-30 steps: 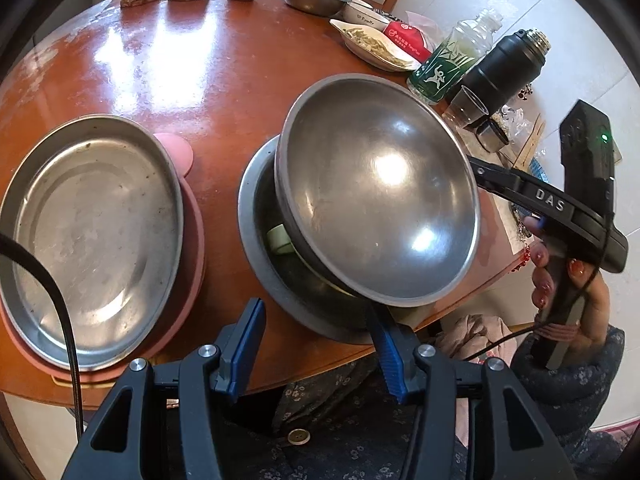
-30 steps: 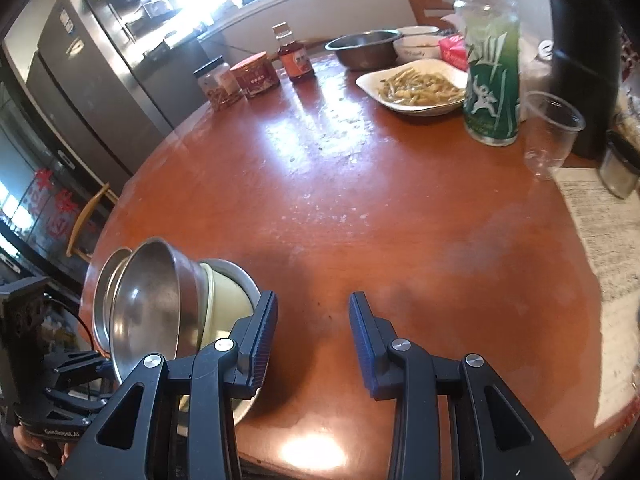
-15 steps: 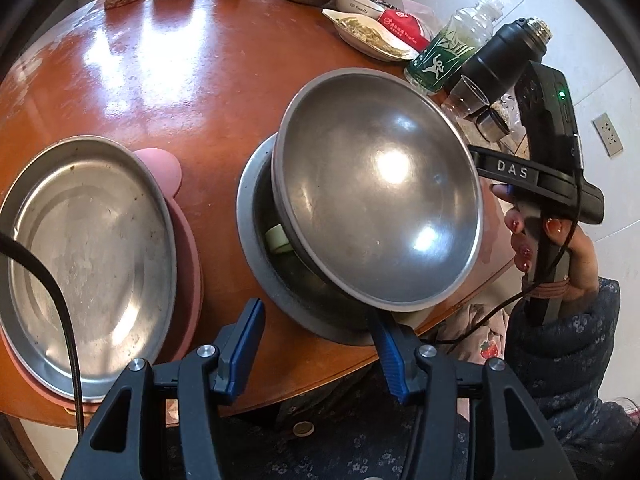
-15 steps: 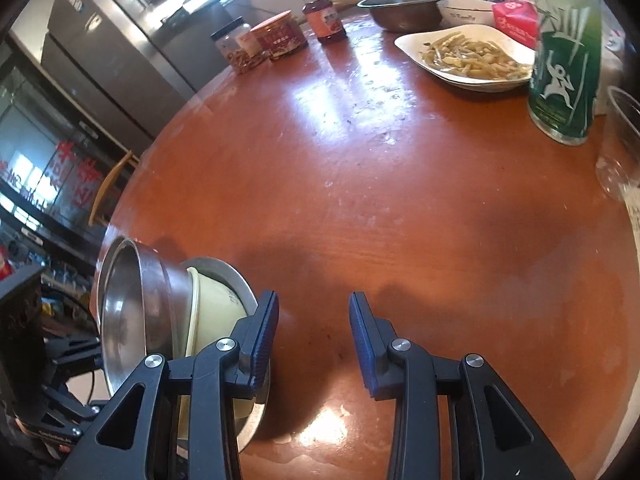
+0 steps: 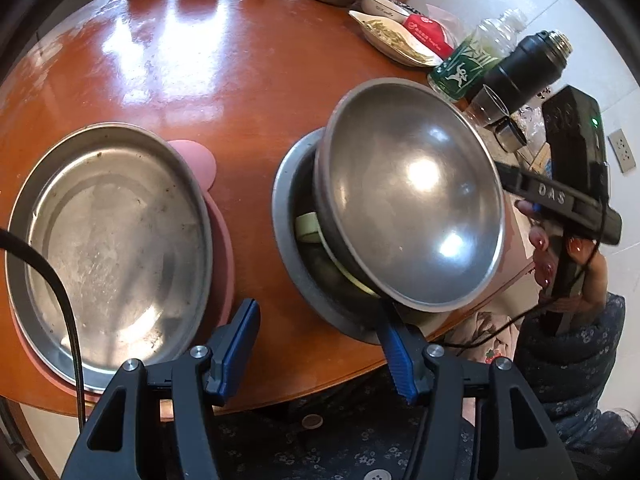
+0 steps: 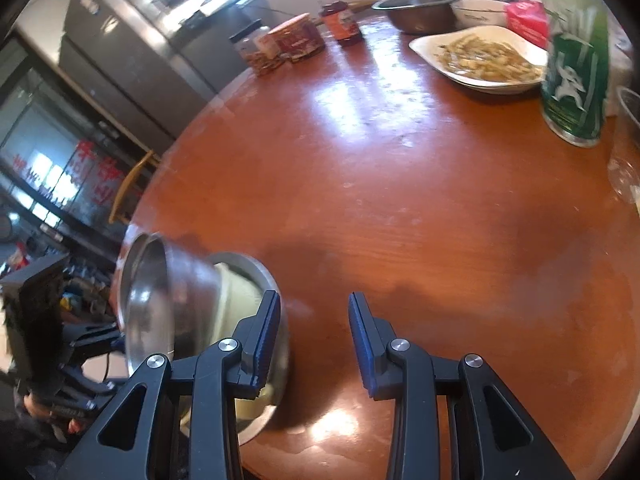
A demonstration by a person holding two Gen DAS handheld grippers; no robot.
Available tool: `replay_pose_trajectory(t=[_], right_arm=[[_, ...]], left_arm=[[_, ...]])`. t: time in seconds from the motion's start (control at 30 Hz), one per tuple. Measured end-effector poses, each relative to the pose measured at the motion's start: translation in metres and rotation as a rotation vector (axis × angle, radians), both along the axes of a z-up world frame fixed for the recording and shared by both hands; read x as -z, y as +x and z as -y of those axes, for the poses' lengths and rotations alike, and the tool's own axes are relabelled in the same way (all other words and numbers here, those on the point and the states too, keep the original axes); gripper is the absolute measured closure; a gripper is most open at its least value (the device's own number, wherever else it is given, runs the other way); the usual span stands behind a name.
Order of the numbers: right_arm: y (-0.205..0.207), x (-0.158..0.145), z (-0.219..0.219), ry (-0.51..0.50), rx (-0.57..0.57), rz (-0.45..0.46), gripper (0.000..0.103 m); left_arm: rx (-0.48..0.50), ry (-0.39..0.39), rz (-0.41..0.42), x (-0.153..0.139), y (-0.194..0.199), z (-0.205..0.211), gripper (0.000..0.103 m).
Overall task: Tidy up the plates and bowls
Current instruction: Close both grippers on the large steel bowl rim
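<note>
A round wooden table (image 6: 400, 184) is seen cut off at its near edge, a steel-fronted fridge (image 6: 132, 48) blurred behind it. A large steel plate (image 5: 108, 248) is stacked on a pink plate (image 5: 218, 240); beside it a steel bowl (image 5: 412, 200) is tilted in a steel dish (image 5: 288, 248), over what may be a pale green bowl (image 5: 306, 226), mostly hidden. Both the left gripper (image 5: 316, 352) and the right gripper (image 6: 314, 338) are held wide apart, grasping nothing.
</note>
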State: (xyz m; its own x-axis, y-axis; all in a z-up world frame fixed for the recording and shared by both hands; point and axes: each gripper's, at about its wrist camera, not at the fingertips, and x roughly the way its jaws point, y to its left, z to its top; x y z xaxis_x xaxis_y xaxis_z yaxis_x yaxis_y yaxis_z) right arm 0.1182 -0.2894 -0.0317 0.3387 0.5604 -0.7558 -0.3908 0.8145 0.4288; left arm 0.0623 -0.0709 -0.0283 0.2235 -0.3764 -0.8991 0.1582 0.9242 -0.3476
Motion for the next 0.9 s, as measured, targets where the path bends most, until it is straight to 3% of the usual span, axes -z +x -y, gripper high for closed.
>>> replay_pose_trajectory(t=[0.5, 0.63, 0.77, 0.9], right_arm=[[-0.019, 0.005, 0.002, 0.006, -0.038, -0.004, 0.066], [-0.022, 0.005, 0.003, 0.025, -0.051, -0.002, 0.073], [-0.019, 0.009, 0.008, 0.095, -0.064, -0.035, 0.082], [-0.009, 0.017, 0.016, 0.182, -0.063, -0.097, 0.083]], left_arm=[[-0.039, -0.01, -0.032, 0.001, -0.007, -0.012, 0.044], [-0.051, -0.027, -0.029, 0.002, -0.007, -0.016, 0.044], [-0.047, -0.059, -0.026, 0.004, -0.005, -0.017, 0.046], [-0.037, -0.11, -0.034, 0.007, -0.006, -0.019, 0.053]])
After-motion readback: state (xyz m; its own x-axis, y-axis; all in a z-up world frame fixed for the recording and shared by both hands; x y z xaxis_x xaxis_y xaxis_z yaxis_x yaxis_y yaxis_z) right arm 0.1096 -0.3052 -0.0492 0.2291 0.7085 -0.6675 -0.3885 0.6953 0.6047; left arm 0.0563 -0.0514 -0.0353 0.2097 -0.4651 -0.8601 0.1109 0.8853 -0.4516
